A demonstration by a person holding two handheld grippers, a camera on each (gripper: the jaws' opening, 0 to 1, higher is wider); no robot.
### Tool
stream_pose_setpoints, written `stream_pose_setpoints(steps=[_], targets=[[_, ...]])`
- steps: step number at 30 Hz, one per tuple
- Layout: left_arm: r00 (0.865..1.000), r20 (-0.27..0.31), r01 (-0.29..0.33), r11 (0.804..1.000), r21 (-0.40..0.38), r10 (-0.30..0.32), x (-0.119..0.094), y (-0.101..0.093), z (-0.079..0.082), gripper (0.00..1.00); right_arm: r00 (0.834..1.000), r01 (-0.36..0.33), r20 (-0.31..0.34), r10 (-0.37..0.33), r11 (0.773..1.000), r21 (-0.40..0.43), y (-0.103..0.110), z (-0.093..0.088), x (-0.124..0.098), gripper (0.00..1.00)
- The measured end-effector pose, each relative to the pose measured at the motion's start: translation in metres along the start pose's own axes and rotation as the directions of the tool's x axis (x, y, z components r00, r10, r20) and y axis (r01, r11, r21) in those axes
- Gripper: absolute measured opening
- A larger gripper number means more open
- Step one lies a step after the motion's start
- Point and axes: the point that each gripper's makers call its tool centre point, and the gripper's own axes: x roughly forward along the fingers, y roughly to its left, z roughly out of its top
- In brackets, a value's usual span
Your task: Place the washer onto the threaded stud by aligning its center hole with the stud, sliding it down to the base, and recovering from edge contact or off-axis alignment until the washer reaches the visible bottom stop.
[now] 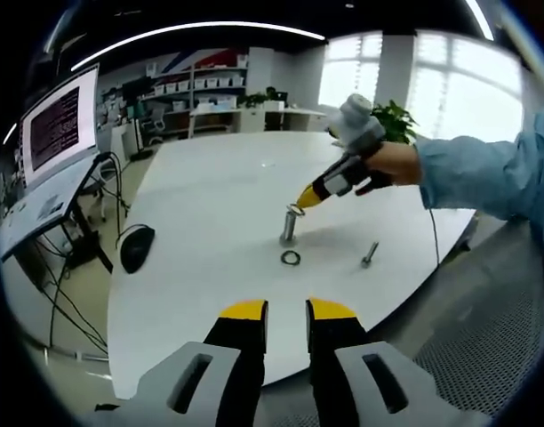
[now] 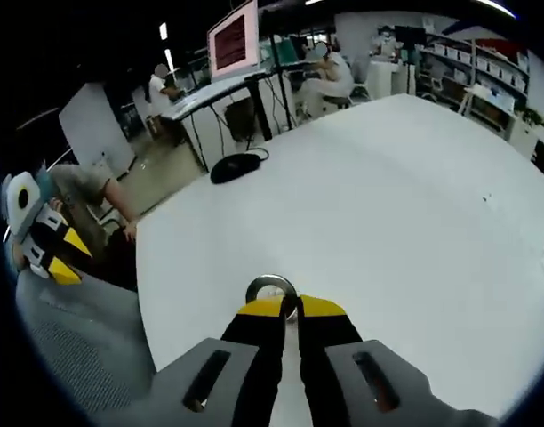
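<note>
One round metal washer [image 2: 271, 290] pinched in right tool [image 2: 289, 307]; left tool [image 1: 287, 309] parted, empty.

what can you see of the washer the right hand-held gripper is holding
The washer is a thin, shiny metal ring with a round centre hole, silver-grey. The right hand-held gripper pinches its near edge between yellow-tipped jaws, so most of the ring sticks out beyond the tips. In the left gripper view it sits tilted at the top of the upright threaded stud on the white table, not yet slid down to the base.
</note>
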Motion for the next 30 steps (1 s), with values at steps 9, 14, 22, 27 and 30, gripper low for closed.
stream_pose_setpoints(steps=[9, 14, 22, 27, 30], targets=[[1.000, 0.001, 0.002, 1.000, -0.003, -0.002, 0.0004, -0.0002, 0.0000, 0.15, 0.999, 0.029, -0.018, -0.030, 0.998, -0.049, -0.0011, 0.0014, 0.0062, 0.06], [1.000, 0.000, 0.003, 1.000, -0.003, -0.003, 0.0004, -0.0005, -0.0001, 0.15, 0.999, 0.033, -0.025, -0.035, 0.997, -0.074, 0.0009, 0.0009, 0.0088, 0.06], [1.000, -0.006, 0.003, 1.000, -0.002, -0.003, 0.0007, -0.0005, -0.0010, 0.15, 0.999, 0.019, -0.027, -0.022, 0.994, -0.107, 0.0014, 0.0004, 0.0095, 0.07], [1.000, -0.009, 0.004, 1.000, -0.001, -0.004, 0.0008, -0.0006, -0.0015, 0.14, 1.000, 0.010, -0.024, -0.013, 0.994, -0.105, 0.0013, 0.0005, 0.0095, 0.07], [1.000, -0.011, 0.004, 1.000, -0.001, -0.004, 0.0008, -0.0006, -0.0018, 0.14, 1.000, -0.007, -0.017, 0.005, 0.998, -0.069, -0.0001, 0.0010, 0.0084, 0.07]])
